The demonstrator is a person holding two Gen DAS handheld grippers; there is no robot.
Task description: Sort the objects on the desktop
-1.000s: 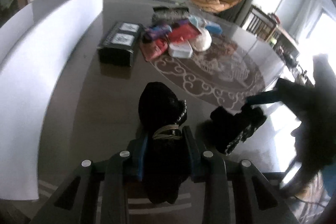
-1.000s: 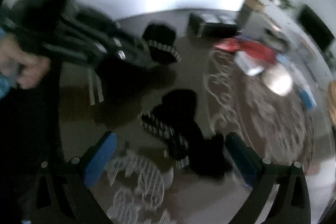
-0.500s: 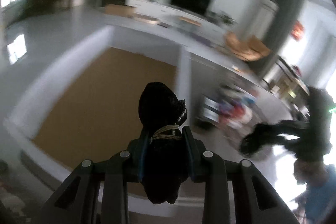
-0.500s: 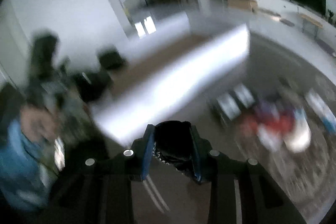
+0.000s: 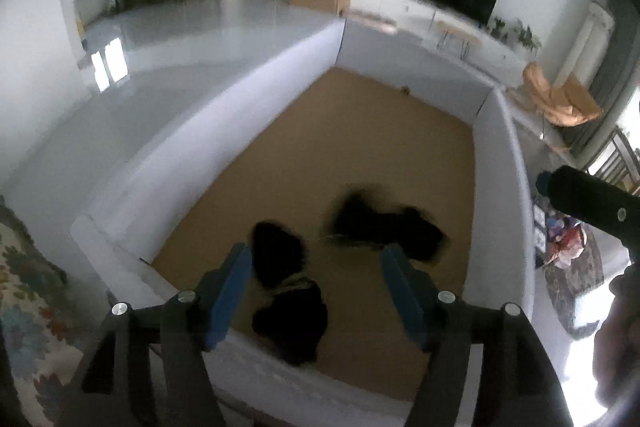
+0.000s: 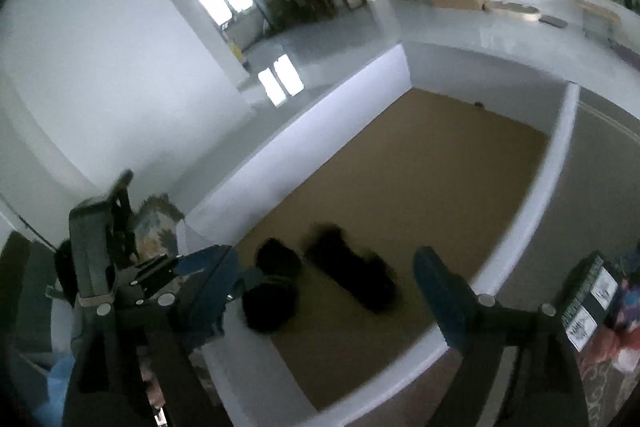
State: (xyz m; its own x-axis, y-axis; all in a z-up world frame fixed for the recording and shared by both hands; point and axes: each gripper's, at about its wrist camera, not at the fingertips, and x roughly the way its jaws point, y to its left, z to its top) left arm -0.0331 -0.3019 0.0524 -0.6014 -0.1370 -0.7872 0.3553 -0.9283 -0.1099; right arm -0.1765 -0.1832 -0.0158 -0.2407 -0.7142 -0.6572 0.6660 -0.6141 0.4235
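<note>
Two black fuzzy slippers lie on the brown floor of a large white-walled box (image 5: 500, 163). One slipper (image 5: 288, 283) sits near the box's front wall, between my left gripper's fingers in the view. The other slipper (image 5: 384, 227), blurred, lies just right of it. My left gripper (image 5: 320, 291) is open and empty above the box's near edge. My right gripper (image 6: 332, 291) is open and empty above the same box (image 6: 560, 131), with both slippers (image 6: 272, 291) (image 6: 352, 279) below it. The left gripper's body shows at the left of the right wrist view.
A black box (image 6: 588, 303) and a pile of coloured packets (image 5: 564, 243) lie on the dark table to the right of the white box. A patterned cloth (image 5: 24, 291) lies to the left. A TV and cabinets stand at the back.
Both grippers carried their slippers from the table to over the white box and opened. Both slippers now lie inside the box.
</note>
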